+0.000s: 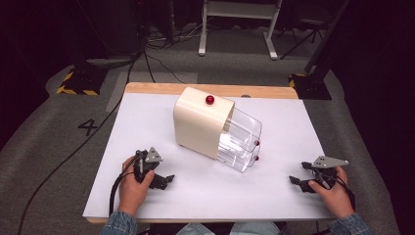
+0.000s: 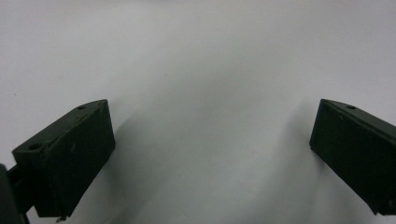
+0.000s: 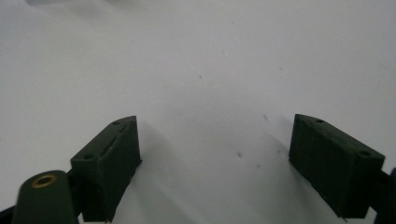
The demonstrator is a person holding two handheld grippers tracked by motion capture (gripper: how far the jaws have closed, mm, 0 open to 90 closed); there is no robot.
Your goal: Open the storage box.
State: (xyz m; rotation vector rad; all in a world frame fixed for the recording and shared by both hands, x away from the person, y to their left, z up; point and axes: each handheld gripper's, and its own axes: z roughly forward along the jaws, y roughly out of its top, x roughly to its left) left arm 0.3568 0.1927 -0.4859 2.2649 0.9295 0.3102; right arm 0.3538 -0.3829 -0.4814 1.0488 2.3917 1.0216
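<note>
The rear faces and underside of the cream cabinet (image 1: 198,122) are hidden from the high view, and the contents of its two clear drawers (image 1: 240,142) cannot be made out through the glare. Nearest the cabinet, the small dark mark on the wooden table edge (image 1: 245,96) is too small to be identified. The person's forearms are cut off by the bottom edge, well in front of the cabinet. In the left gripper view, the left gripper (image 2: 210,140) has both jaws cut off at the frame's bottom and side edges. In the right gripper view, the blurred shape at the top left corner cannot be identified.
</note>
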